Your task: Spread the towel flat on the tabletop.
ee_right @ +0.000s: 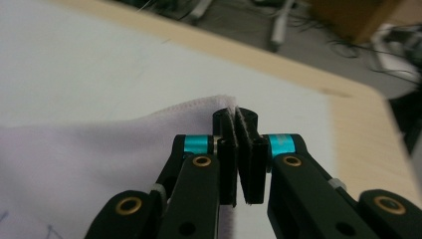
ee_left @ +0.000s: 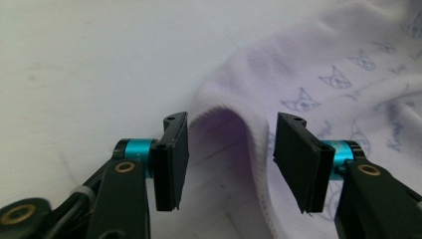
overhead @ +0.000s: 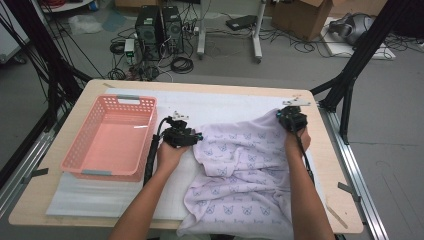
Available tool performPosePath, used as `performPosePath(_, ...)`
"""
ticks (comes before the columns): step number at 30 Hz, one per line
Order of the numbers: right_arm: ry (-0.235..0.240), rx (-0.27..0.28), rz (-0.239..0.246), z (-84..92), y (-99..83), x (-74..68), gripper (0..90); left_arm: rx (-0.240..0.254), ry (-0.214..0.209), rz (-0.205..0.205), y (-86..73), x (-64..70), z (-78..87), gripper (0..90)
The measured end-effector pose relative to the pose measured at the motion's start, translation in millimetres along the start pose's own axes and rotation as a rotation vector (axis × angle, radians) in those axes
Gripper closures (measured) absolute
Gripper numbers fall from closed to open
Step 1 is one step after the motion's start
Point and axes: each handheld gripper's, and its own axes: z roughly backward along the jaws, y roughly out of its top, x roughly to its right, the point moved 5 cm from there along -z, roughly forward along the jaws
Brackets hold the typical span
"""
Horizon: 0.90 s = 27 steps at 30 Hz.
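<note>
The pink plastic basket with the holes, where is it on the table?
In the high view, the pink plastic basket sits on the table's left side, on the white mat, just left of the left gripper and the lilac cat-print cloth.

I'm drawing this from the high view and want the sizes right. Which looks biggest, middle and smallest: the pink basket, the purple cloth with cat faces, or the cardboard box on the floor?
1. purple cloth, biggest
2. pink basket
3. cardboard box, smallest; it sits farther off and is cut by the frame, so it may really be bigger.
</note>
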Motion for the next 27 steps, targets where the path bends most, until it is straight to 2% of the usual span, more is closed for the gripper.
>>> performPosePath(2,0.014,-0.006,-0.051,3.2,-1.3,10.5,84.6,-0.019,0.000,-0.019,-2.0,5.0,-5.2,45.8)
performPosePath(5,0.040,-0.041,-0.070,6.2,-7.9,14.7,68.6,-0.045,0.028,-0.054,-5.5,9.8,-12.7,43.4)
performPosePath(6,0.053,-0.049,-0.080,7.6,-10.1,14.9,66.9,-0.057,0.037,-0.069,-6.7,11.0,-14.9,42.5)
performPosePath(8,0.084,-0.047,-0.092,11.8,-13.4,13.7,63.2,-0.050,0.068,-0.087,-6.4,13.9,-17.7,40.8)
performPosePath(10,0.117,-0.045,-0.093,16.4,-15.5,12.1,61.9,-0.043,0.103,-0.096,-5.9,14.7,-20.4,43.7)
performPosePath(11,0.127,-0.044,-0.083,19.1,-16.5,11.9,61.7,-0.038,0.124,-0.118,-5.3,14.3,-20.7,50.3)
performPosePath(13,0.131,-0.037,-0.073,24.1,-18.1,13.5,61.5,-0.059,0.105,-0.102,-1.6,12.3,-20.1,75.4)
performPosePath(14,0.133,-0.031,-0.080,26.4,-18.7,15.1,61.5,-0.058,0.134,-0.123,1.6,10.2,-20.5,86.9)
performPosePath(15,0.133,-0.028,-0.088,28.5,-19.4,17.6,61.2,-0.064,0.162,-0.147,6.4,6.7,-20.4,87.3)
performPosePath(16,0.133,-0.021,-0.098,30.6,-20.0,20.1,60.9,-0.040,0.187,-0.150,13.4,2.0,-18.7,87.5)
performPosePath(18,0.150,-0.022,-0.116,34.1,-22.2,23.9,60.0,0.003,0.213,-0.113,29.2,-8.7,-14.9,87.5)
performPosePath(20,0.172,-0.026,-0.110,37.3,-25.8,24.7,58.7,0.028,0.244,-0.111,43.7,-20.9,-12.5,87.5)
performPosePath(22,0.204,-0.040,-0.103,40.5,-31.6,22.4,57.8,0.047,0.256,-0.092,54.2,-32.5,-10.4,87.3)
performPosePath(23,0.216,-0.045,-0.094,42.1,-34.8,20.5,57.3,0.067,0.249,-0.080,57.0,-36.2,-9.4,86.9)
performPosePath(24,0.236,-0.063,-0.088,42.7,-37.9,18.4,55.5,0.083,0.231,-0.052,58.1,-38.4,-8.9,84.7)
performPosePath(26,0.283,-0.091,-0.081,42.3,-41.9,14.1,54.4,0.083,0.192,0.001,55.7,-39.0,-9.7,69.3)
performPosePath(27,0.294,-0.091,-0.074,42.4,-42.3,11.8,54.4,0.059,0.160,0.011,53.4,-37.8,-10.1,62.1)
